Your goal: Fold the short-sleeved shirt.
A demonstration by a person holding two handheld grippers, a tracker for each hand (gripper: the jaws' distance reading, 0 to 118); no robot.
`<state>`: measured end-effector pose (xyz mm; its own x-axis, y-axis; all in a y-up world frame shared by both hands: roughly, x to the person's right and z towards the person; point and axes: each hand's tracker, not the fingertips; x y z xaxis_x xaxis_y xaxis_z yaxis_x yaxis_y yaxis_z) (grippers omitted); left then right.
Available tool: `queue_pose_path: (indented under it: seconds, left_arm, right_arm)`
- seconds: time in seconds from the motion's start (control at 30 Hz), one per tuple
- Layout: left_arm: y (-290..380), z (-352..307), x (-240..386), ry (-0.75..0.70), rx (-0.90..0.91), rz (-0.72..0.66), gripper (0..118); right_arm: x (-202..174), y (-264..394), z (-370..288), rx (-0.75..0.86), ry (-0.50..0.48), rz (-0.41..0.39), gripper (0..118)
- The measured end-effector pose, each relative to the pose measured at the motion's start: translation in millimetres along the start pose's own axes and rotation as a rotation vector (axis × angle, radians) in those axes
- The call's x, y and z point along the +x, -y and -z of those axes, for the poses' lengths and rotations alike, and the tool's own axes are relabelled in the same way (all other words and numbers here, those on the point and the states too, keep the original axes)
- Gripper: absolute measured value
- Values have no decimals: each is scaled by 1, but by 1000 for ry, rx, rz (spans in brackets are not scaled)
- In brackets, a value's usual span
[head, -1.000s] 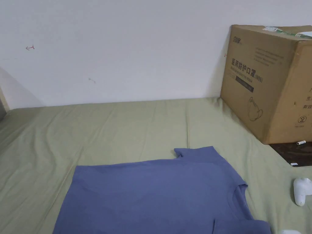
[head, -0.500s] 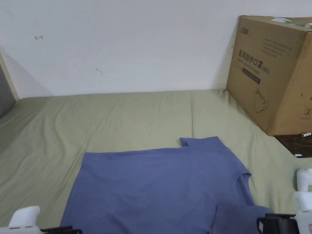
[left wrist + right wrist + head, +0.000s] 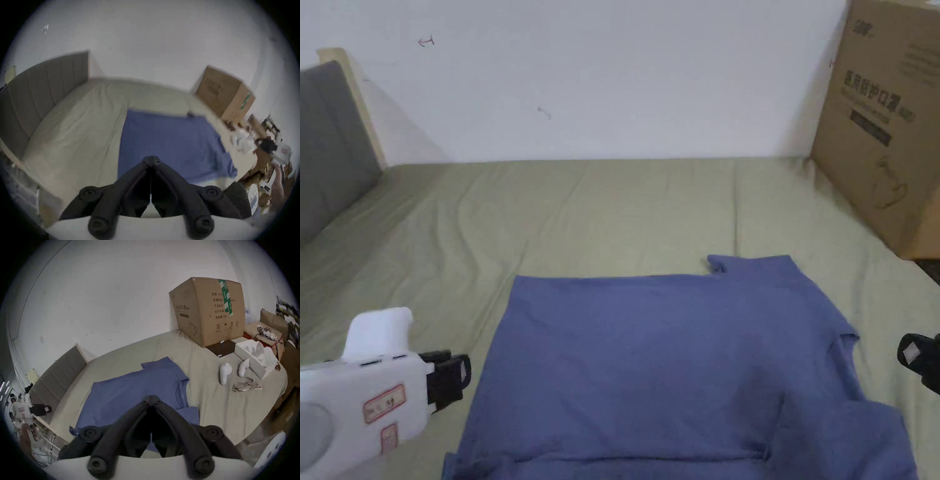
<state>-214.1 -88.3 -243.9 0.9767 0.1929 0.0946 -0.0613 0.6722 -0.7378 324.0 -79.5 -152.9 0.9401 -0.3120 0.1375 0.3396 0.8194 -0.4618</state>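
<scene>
Short-sleeved shirt (image 3: 669,362) in blue lay spread nearly flat on the green bedsheet (image 3: 600,212), its collar toward my right and its hem toward my left, one sleeve pointing at the wall and the near sleeve already lying across the body by my right side. It looked like a light, limp knit, the sort that sags and drags when lifted by a single point and wrinkles if pulled across the sheet, so I judged the best holds to be at its edges: the hem corners on my left and the shoulder or sleeve seam near the collar on my right, pinched through the full thickness of the cloth. My left gripper (image 3: 450,378) hung just beside the hem edge, not touching it, and in the left gripper view its jaws met at the tips with nothing between them. My right gripper (image 3: 151,400) was off the collar side, above the cloth, its jaws likewise closed together and empty. No fold was under way yet, as far as I could judge. Farther out, a large cardboard box (image 3: 890,125) stood against the wall on the right, and a grey padded headboard (image 3: 328,150) rose at the left end of the bed.
</scene>
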Motion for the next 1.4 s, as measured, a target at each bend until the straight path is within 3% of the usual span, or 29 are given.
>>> queue_pose_path:
  seconds: [0.1, 0.23, 0.3, 0.33, 0.37, 0.4, 0.43, 0.53, 0.57, 0.63, 0.67, 0.7, 0.73, 0.8, 0.87, 0.9, 0.97, 1.0, 1.03, 1.17, 1.2, 1.27, 1.3, 1.37, 1.4]
  left_arm:
    - [10, 37, -19, -51, -272, 0, 0]
    - [37, 81, -51, -101, -319, -16, 5]
    - [47, 96, -60, -111, -319, -41, 17]
    - [52, 102, -64, -95, -323, -67, 44]
    - [58, 109, -65, -73, -346, -99, 84]
    - [64, 116, -65, -71, -365, -116, 118]
    - [59, 114, -64, -44, -297, -132, 114]
    - [65, 129, -51, -70, -374, -87, 111]
    - [64, 132, -49, -65, -383, -80, 103]
    - [71, 139, -45, -91, -376, -17, 46]
    - [72, 135, -42, -152, -357, 28, 37]
    - [71, 129, -41, -125, -326, 43, 15]
    - [70, 126, -39, -71, -317, 16, 4]
    - [70, 112, -33, -48, -276, -44, 4]
    - [67, 98, -30, -54, -232, -10, 4]
    - [66, 91, -29, -48, -230, -7, 4]
    - [59, 74, -14, -38, -215, 1, 4]
    - [56, 69, -12, -22, -220, -5, 4]
    - [51, 73, -21, -21, -212, -2, 4]
    - [44, 72, -24, -29, -198, 14, 4]
    - [43, 73, -24, -29, -201, 15, 4]
    - [43, 77, -26, -37, -211, 19, 4]
    - [46, 79, -25, -44, -219, 21, 4]
    - [49, 81, -25, -75, -238, 15, 4]
    - [49, 82, -26, -85, -245, 9, 4]
  right_arm:
    - [6, 4, 5, -54, 9, 9, 0]
    - [24, 17, 24, -123, 24, 31, 0]
    - [28, 24, 31, -155, 30, 29, 0]
    - [31, 26, 34, -168, 34, 31, 0]
    - [33, 28, 37, -179, 37, 32, 0]
    - [31, 31, 38, -189, 40, 32, 0]
    - [33, 33, 41, -201, 42, 36, 0]
    - [28, 38, 41, -220, 50, 43, 0]
    - [26, 40, 41, -226, 53, 43, 0]
    - [27, 43, 43, -240, 66, 34, 0]
    - [28, 44, 43, -247, 75, 27, 0]
    - [30, 45, 43, -257, 85, 17, 0]
    - [31, 47, 44, -273, 97, 1, 0]
    - [48, 53, 51, -321, 117, -34, 0]
    - [59, 58, 55, -369, 130, -41, 0]
    - [65, 62, 60, -415, 123, -40, 20]
    - [73, 68, 66, -494, 112, -30, 92]
    - [77, 74, 72, -531, 133, -30, 117]
    - [82, 81, 78, -564, 139, -23, 118]
    - [97, 98, 99, -671, 176, -47, 117]
    - [97, 102, 104, -696, 192, -79, 109]
    - [94, 107, 112, -711, 248, -175, 105]
    - [92, 106, 113, -704, 235, -206, 94]
    - [89, 104, 110, -712, 150, -163, 43]
    - [87, 102, 108, -710, 138, -146, 27]
